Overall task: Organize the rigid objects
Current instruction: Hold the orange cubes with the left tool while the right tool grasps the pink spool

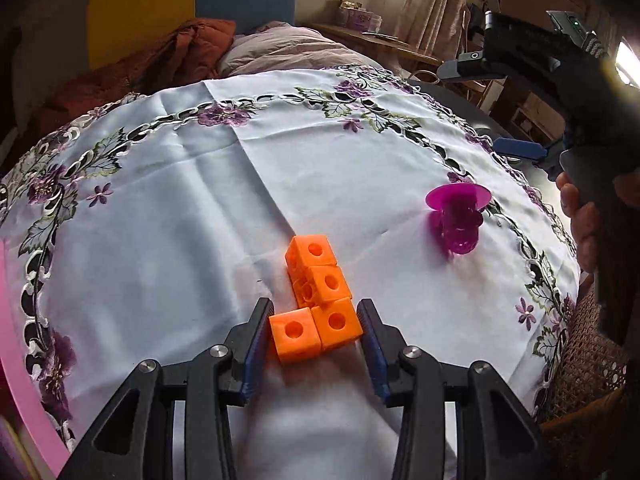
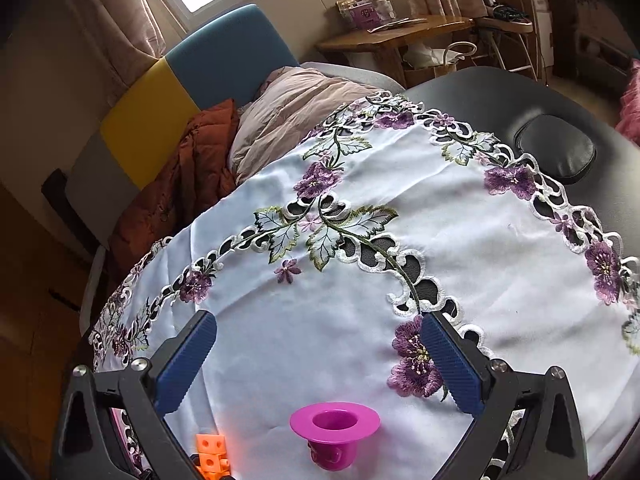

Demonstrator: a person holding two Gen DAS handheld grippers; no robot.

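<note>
An orange piece of joined cubes with round holes (image 1: 316, 300) lies on the white embroidered tablecloth (image 1: 180, 208). My left gripper (image 1: 316, 312) is closed around its two nearest cubes, with the blue pads touching both sides. A magenta cup-shaped piece with a wide flange (image 1: 458, 216) stands to the right of the cubes. In the right wrist view the magenta piece (image 2: 334, 432) stands below and between my right gripper's fingers (image 2: 316, 328), which are wide open and empty above the cloth. The orange cubes (image 2: 210, 456) show at the bottom left there. The right gripper (image 1: 520, 152) also shows from the left wrist view, held in a hand.
The cloth covers a black padded table (image 2: 520, 96). A bed with a pink duvet (image 2: 288, 104) and a rust blanket (image 2: 192, 160) lies behind. A pink edge (image 1: 16, 360) borders the table's left side. A woven chair (image 1: 588, 360) stands at the right.
</note>
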